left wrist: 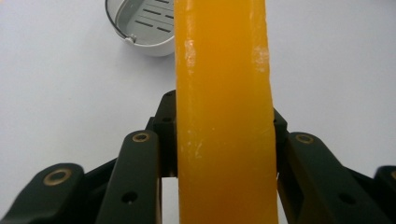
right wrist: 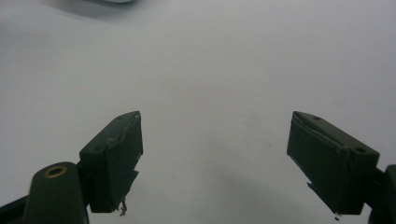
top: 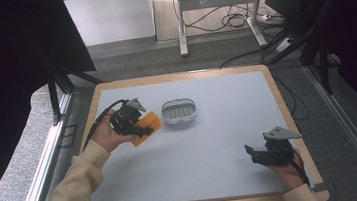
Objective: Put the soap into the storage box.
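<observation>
From the high view, your left gripper (top: pixel 142 129) sits over the left part of the grey table top (top: pixel 221 141), held in your left hand (top: pixel 105 134), and its jaws are clamped on an orange bar of soap (top: pixel 148 127). The bar sticks out past the jaws toward the middle of the table, tilted, and I cannot tell from here whether its lower corner touches the surface. Just beside it, to its right and a little farther from you, stands a white oval soap dish (top: pixel 178 112) with a slotted floor; bar and dish are near each other but apart. Your right gripper (top: pixel 253 154) is low at the right near corner of the table, well apart from the dish, with your right hand (top: pixel 287 169) behind it and its jaws pointing left.

In the left gripper view, the orange soap (left wrist: pixel 223 116) runs up the middle between the two black jaws, which press on both of its sides. The soap dish (left wrist: pixel 140 23) lies beyond, at the upper left, its slotted drain floor facing up.

In the right gripper view, your jaws stand wide apart with nothing between them, above bare grey table (right wrist: pixel 210 70). A white edge shows at the top left, too little of it to say what it is.
</observation>
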A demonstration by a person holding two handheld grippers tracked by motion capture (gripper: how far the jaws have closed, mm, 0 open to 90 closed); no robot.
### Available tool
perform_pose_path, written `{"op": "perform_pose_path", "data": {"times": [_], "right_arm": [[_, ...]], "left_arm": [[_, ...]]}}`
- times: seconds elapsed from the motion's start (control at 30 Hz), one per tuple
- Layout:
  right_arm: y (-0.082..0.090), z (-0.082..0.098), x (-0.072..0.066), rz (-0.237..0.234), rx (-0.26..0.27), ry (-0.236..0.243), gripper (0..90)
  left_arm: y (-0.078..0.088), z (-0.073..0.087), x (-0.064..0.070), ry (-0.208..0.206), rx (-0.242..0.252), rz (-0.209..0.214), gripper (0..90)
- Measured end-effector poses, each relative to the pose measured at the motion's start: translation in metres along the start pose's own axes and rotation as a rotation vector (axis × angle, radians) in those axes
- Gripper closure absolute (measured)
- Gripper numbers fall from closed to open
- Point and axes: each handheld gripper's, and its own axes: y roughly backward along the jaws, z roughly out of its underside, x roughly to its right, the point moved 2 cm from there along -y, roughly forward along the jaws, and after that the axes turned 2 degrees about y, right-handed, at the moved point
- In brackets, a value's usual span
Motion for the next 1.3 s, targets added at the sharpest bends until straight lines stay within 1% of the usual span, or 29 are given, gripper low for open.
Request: {"op": "perform_pose_path", "data": {"times": [0.03,0.1,0.17,0.2,0.23,0.3,0.43,0.47,0.57,0.63,0.67,0.8,0.9,1.0,1.03,1.07,1.1,1.13,1.3], "right_arm": [[0.000,0.000,0.000,0.000,0.000,0.000,18.5],[0.000,0.000,0.000,0.000,-0.001,-0.001,18.5],[-0.001,0.000,-0.001,-0.001,-0.001,0.001,18.5],[-0.001,0.000,-0.001,-0.002,-0.003,0.002,18.4],[-0.001,0.000,-0.001,-0.002,-0.003,0.002,18.4],[-0.001,0.001,0.000,-0.001,-0.004,0.003,18.4],[0.000,0.001,0.000,-0.001,-0.003,0.001,18.4],[0.000,0.001,0.000,-0.002,-0.002,0.000,18.5],[0.000,0.001,0.000,-0.002,-0.001,-0.001,18.5],[0.000,0.001,0.000,-0.002,-0.001,0.000,18.5],[0.000,0.001,0.000,-0.001,-0.001,0.001,18.6],[0.000,0.001,0.000,-0.003,0.001,-0.004,18.6],[0.000,0.001,0.000,-0.003,0.001,-0.004,18.6],[0.000,0.001,0.000,-0.003,0.000,-0.004,18.6],[0.000,0.001,0.000,-0.003,0.000,-0.004,18.6],[0.000,0.001,0.000,-0.005,-0.001,-0.006,18.6],[0.000,0.001,0.000,-0.005,-0.001,-0.006,18.6],[0.000,0.001,0.000,-0.004,-0.002,-0.005,18.6],[0.000,0.002,0.001,-0.006,-0.001,-0.004,18.6]], "left_arm": [[0.000,0.000,0.000,0.000,0.000,0.000,61.5],[-0.001,-0.005,0.000,-0.019,0.000,-0.001,61.5],[-0.001,-0.007,0.000,-0.021,0.003,-0.001,61.5],[-0.002,-0.011,0.000,-0.032,0.001,-0.003,61.5],[-0.002,-0.011,0.000,-0.032,0.001,-0.003,61.5],[-0.003,-0.017,0.000,-0.044,0.001,-0.004,61.5],[-0.005,-0.023,-0.001,-0.054,0.002,-0.004,61.5],[-0.006,-0.026,-0.001,-0.059,-0.002,-0.008,61.5],[-0.008,-0.029,-0.002,-0.066,0.000,-0.012,61.5],[-0.008,-0.031,-0.003,-0.074,-0.007,-0.012,61.5],[-0.006,-0.033,-0.004,-0.080,-0.015,-0.019,61.5],[-0.003,-0.040,-0.011,-0.076,-0.007,-0.027,61.5],[-0.002,-0.043,-0.012,-0.077,-0.003,-0.025,61.5],[-0.004,-0.050,-0.015,-0.082,-0.005,-0.025,61.5],[-0.004,-0.050,-0.015,-0.082,-0.005,-0.025,61.5],[-0.005,-0.054,-0.016,-0.091,-0.006,-0.030,61.5],[-0.005,-0.054,-0.016,-0.091,-0.006,-0.030,61.5],[-0.005,-0.058,-0.017,-0.095,-0.002,-0.028,61.5],[-0.005,-0.063,-0.021,-0.104,0.003,-0.026,61.5]]}}
